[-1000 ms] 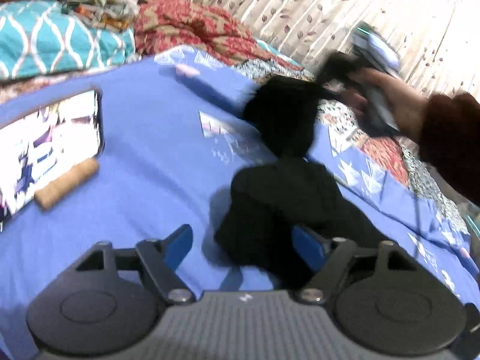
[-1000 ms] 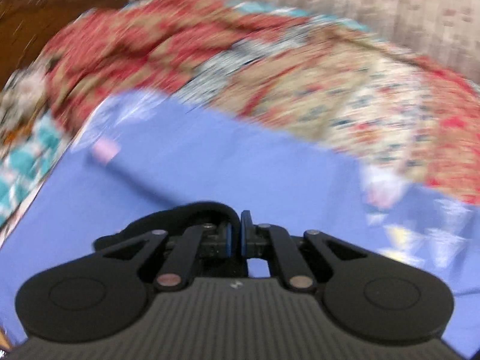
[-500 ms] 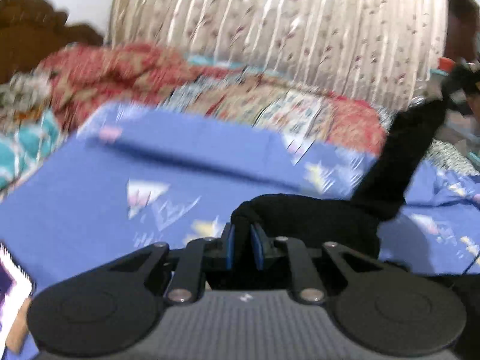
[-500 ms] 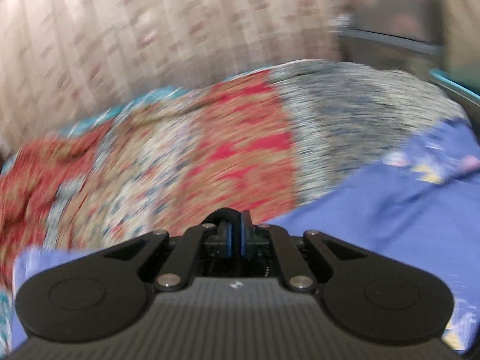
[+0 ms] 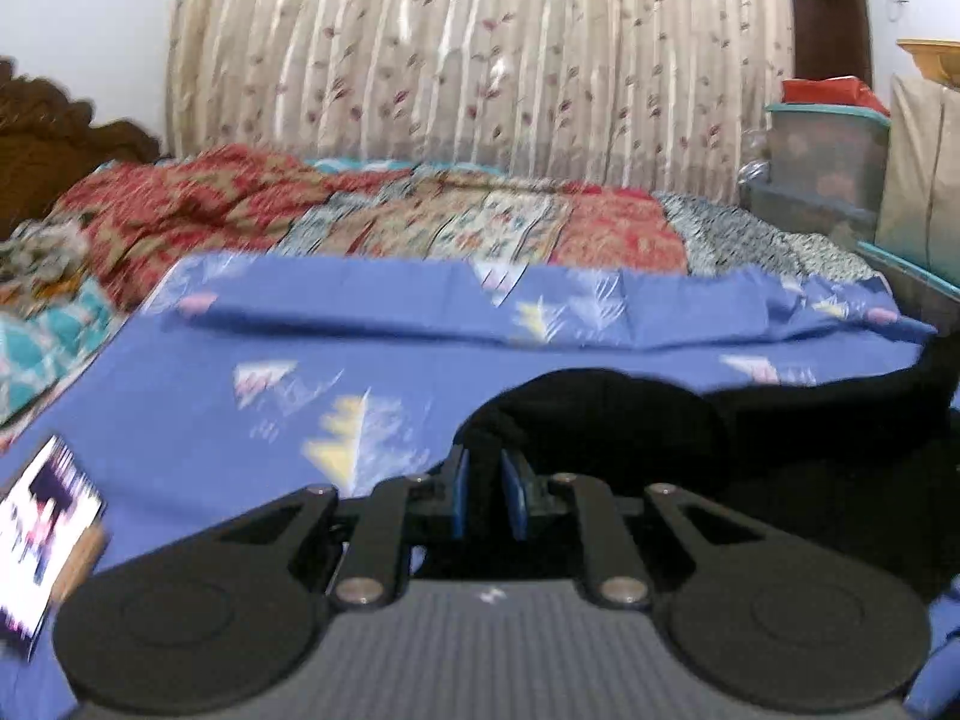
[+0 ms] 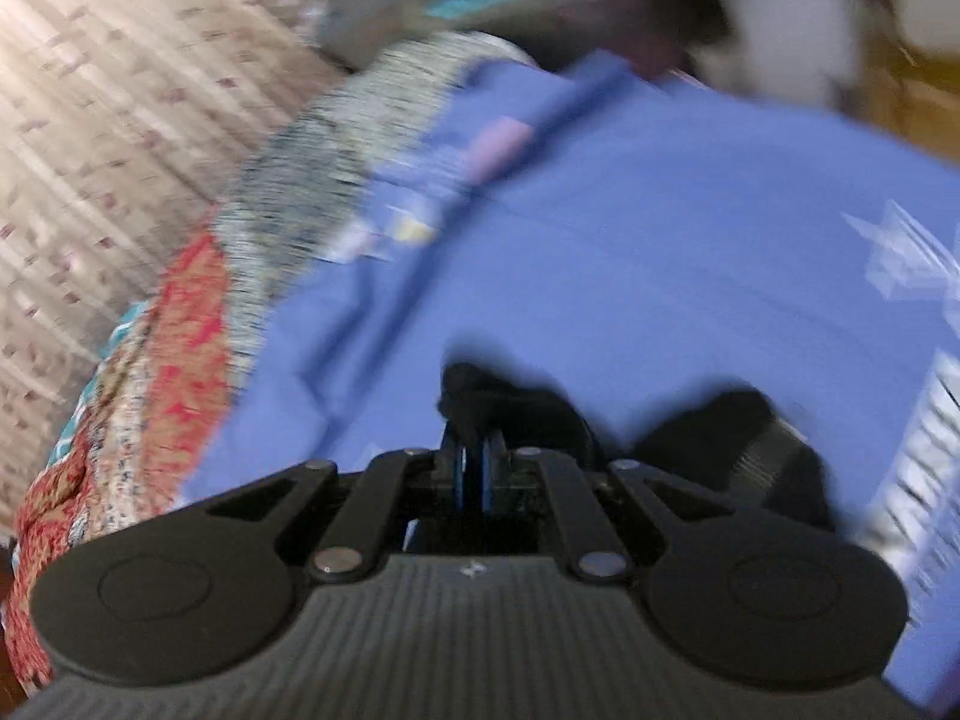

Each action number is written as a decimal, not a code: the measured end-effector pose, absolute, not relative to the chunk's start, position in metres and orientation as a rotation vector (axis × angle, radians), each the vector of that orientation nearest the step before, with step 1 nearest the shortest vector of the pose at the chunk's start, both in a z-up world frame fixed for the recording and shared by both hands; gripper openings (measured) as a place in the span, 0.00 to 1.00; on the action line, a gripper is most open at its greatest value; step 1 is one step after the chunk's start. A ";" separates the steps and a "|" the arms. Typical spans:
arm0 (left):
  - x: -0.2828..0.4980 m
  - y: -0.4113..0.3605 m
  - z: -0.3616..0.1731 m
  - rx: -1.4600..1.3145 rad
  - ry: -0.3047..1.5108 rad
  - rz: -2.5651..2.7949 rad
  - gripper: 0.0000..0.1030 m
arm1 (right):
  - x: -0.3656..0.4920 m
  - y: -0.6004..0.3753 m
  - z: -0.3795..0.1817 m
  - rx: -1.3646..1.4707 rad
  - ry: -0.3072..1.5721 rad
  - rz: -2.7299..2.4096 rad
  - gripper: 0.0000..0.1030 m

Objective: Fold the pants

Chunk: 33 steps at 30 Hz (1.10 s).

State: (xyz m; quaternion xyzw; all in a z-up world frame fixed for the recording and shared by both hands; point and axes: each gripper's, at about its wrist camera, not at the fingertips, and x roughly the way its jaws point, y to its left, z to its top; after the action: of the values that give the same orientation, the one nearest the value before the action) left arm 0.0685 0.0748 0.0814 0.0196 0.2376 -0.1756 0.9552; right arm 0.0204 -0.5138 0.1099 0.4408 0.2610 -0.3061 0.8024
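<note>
Your left gripper [image 5: 485, 483] is clamped on a fold of the black pants [image 5: 690, 420] at lower centre; your right gripper [image 6: 474, 468] pinches another black bunch, probably to stretch the pants over the blue sheet [image 5: 252, 360] for folding.

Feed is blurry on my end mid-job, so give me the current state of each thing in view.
Left hand-held gripper: shut on black pants.
Right hand-held gripper: shut on black pants.
Black pants: unfolded, stretched across the blue sheet.
Blue sheet: spread out, far edge rumpled.
Phone: screen lit.
Curtain: drawn shut.
</note>
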 end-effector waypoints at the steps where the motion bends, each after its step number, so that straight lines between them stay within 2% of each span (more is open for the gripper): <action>1: 0.061 0.081 0.079 0.031 0.489 -0.339 0.13 | 0.006 -0.514 0.101 0.966 0.562 -0.664 0.08; 6: 0.049 0.103 0.080 -0.022 0.502 -0.208 0.12 | -0.030 -0.516 0.092 1.056 0.486 -0.683 0.08; 10: 0.051 0.121 0.091 -0.134 0.462 -0.086 0.12 | -0.039 -0.518 0.142 1.035 0.246 -0.634 0.06; 11: 0.053 0.128 0.092 -0.173 0.457 -0.069 0.12 | -0.037 -0.519 0.156 1.018 0.194 -0.622 0.03; 14: 0.061 0.144 0.094 -0.232 0.469 -0.026 0.12 | -0.027 -0.514 0.192 0.864 0.127 -0.660 0.03; 20: 0.078 0.146 0.091 -0.275 0.524 -0.034 0.12 | -0.013 -0.510 0.191 0.768 0.232 -0.631 0.07; 28: 0.087 0.146 0.098 -0.270 0.519 -0.051 0.12 | -0.067 -0.505 0.119 0.838 0.450 -0.637 0.09; 31: 0.089 0.142 0.101 -0.284 0.519 -0.047 0.12 | -0.087 -0.508 0.086 0.940 0.514 -0.646 0.21; 33: 0.091 0.141 0.103 -0.294 0.518 -0.044 0.12 | -0.095 -0.511 0.068 1.045 0.512 -0.628 0.35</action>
State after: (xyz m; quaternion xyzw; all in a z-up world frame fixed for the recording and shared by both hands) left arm 0.0914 0.1414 0.1035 -0.1448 0.2553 -0.0215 0.9557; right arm -0.0952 -0.5108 0.0676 0.4853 0.2378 -0.2917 0.7892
